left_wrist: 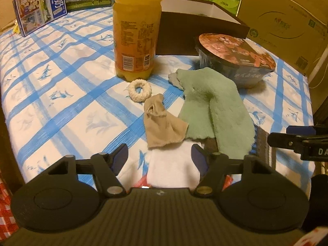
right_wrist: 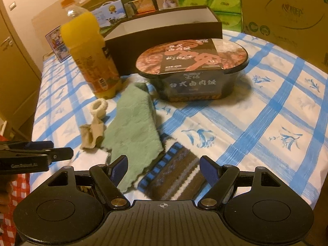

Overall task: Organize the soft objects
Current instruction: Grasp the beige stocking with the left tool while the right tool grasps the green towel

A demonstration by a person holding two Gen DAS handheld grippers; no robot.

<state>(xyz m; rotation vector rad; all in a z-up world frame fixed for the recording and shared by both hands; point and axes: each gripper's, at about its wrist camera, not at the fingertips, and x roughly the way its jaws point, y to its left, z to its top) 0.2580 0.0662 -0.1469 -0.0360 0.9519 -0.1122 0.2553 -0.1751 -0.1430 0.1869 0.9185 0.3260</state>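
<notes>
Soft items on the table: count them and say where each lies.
5: ring by the bottle; beige sock; green cloth beside it; striped cloth partly under; white cloth nearest. More may be hidden.

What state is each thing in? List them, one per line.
Left gripper: open, empty.
Right gripper: open, empty.
Bottle: upright, capped.
Meal bowl: sealed.
Green cloth: folded over, lying flat.
Beige sock: crumpled.
Striped cloth: flat, partly under green cloth.
Dark box: open-topped.

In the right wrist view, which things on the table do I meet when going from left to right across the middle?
Orange juice bottle → white ring → green cloth → black meal bowl.
</notes>
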